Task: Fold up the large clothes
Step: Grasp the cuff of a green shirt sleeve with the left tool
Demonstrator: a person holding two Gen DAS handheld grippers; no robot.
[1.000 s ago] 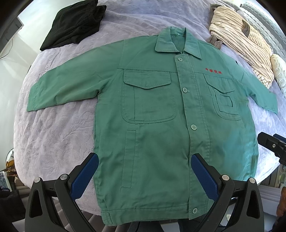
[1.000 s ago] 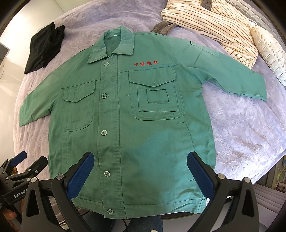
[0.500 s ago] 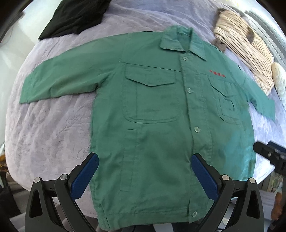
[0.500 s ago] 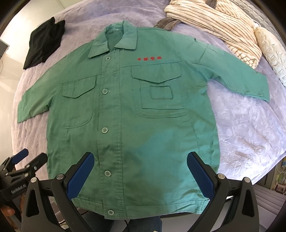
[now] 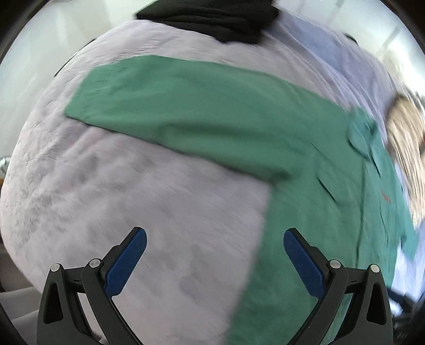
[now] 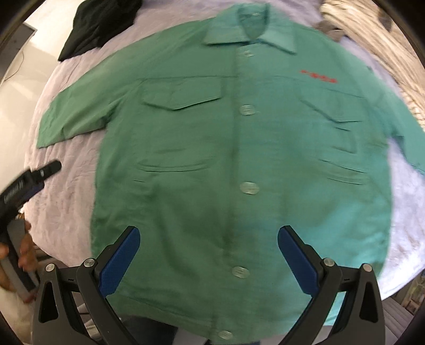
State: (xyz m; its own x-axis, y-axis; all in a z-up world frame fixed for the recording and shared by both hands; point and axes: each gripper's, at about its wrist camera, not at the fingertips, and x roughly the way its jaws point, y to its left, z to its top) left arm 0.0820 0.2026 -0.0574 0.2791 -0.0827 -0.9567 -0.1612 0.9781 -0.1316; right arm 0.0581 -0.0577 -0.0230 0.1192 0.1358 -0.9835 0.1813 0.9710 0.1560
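Observation:
A green button-up work jacket point(image 6: 239, 148) lies flat and face up on a lilac bedspread point(image 6: 66, 207), sleeves spread out, red lettering on one chest. My right gripper point(image 6: 208, 249) hangs open above the jacket's lower front, near the button row. My left gripper point(image 5: 215, 254) is open over bare bedspread point(image 5: 132, 199) beside the jacket's side edge, with the left sleeve point(image 5: 186, 111) stretched out ahead of it. The left gripper's body point(image 6: 29, 183) shows at the left edge of the right wrist view, held by a hand point(image 6: 25, 252). Both views are motion-blurred.
A black garment point(image 5: 225, 21) lies at the far side of the bed, also seen as the dark garment point(image 6: 98, 24) at top left. A cream striped garment point(image 6: 377, 39) lies at the far right. The bed's near edge runs just under both grippers.
My left gripper has swung left off the jacket's body and now faces the left sleeve and bare bedspread. My right gripper has moved closer and left, centring on the button row.

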